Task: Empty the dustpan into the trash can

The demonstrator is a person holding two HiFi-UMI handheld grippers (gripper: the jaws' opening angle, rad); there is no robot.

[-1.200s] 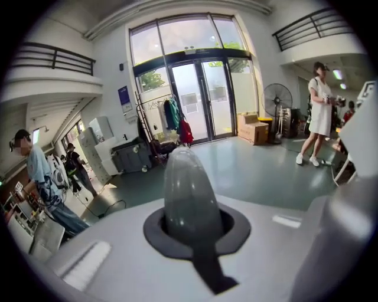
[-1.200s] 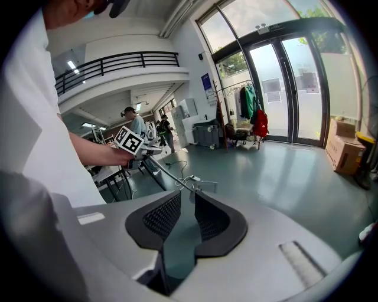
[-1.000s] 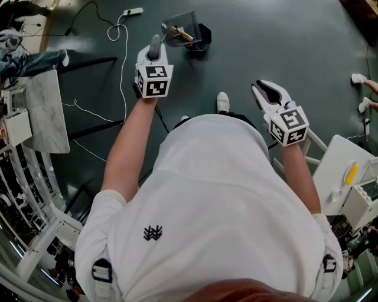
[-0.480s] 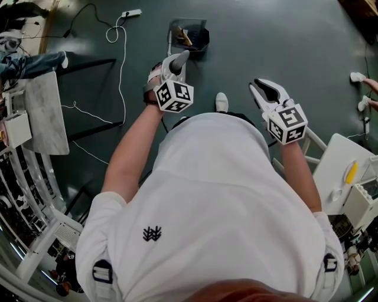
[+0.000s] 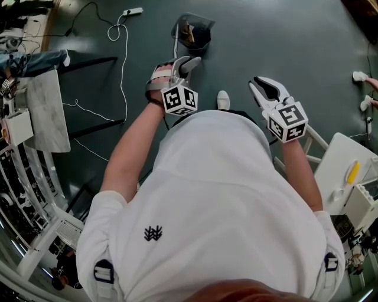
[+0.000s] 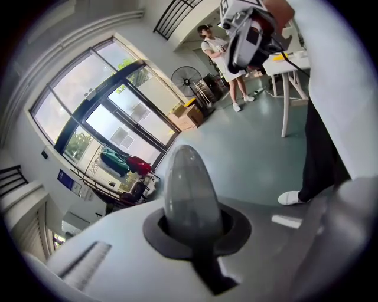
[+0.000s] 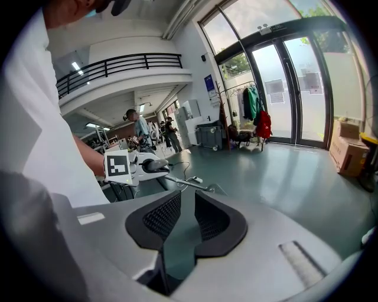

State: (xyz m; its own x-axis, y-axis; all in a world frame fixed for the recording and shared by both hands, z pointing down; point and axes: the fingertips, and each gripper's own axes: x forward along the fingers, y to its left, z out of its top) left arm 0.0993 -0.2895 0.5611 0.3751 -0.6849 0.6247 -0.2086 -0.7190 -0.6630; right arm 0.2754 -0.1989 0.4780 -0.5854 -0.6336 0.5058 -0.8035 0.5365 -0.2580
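Note:
In the head view my left gripper point(image 5: 184, 63) is shut on the thin long handle point(image 5: 176, 41) of a clear dustpan point(image 5: 190, 25). The pan hangs tipped over a black trash can point(image 5: 201, 39) on the dark floor, with brownish scraps showing inside it. The left gripper view shows the handle's grey rounded end point(image 6: 189, 191) clamped between the dark pads. My right gripper point(image 5: 266, 88) is held off to the right, open, with nothing between its fingers. From the right gripper view point(image 7: 182, 219) I see the left gripper point(image 7: 144, 167) and the handle point(image 7: 186, 184) running to the pan.
A white cable point(image 5: 122, 56) and a power strip point(image 5: 133, 11) lie on the floor at the left. A grey-topped table point(image 5: 44, 112) stands left and a white table point(image 5: 339, 168) right. My white shoe point(image 5: 222, 101) is near the can. Another person's feet point(image 5: 361, 78) are at far right.
My left gripper has swung right and nearer to me, rolling over. The dustpan has tipped up more steeply over the trash can. The right gripper has barely moved.

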